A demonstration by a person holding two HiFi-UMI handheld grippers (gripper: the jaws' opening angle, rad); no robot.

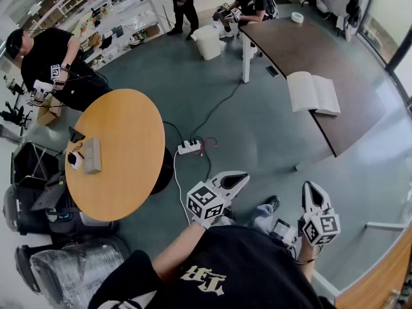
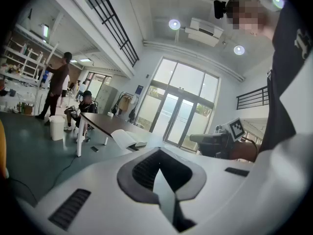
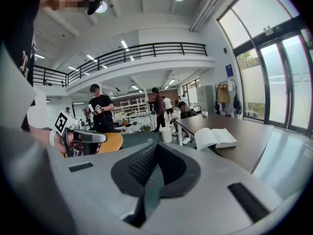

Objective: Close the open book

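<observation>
The open book (image 1: 312, 92) lies flat with its white pages up, near the front edge of a long dark brown table (image 1: 293, 47), far ahead of me. It also shows small in the left gripper view (image 2: 128, 138) and in the right gripper view (image 3: 215, 137). My left gripper (image 1: 239, 177) and right gripper (image 1: 311, 187) hang close to my body over the floor, both well short of the table. Each has its jaws pressed together with nothing between them (image 2: 159, 173) (image 3: 155, 153).
A round orange table (image 1: 116, 147) with small devices stands at the left. A power strip (image 1: 188, 147) and cables lie on the grey floor between me and the book. A white bin (image 1: 207, 42) stands by the table's far end, with several people around the room.
</observation>
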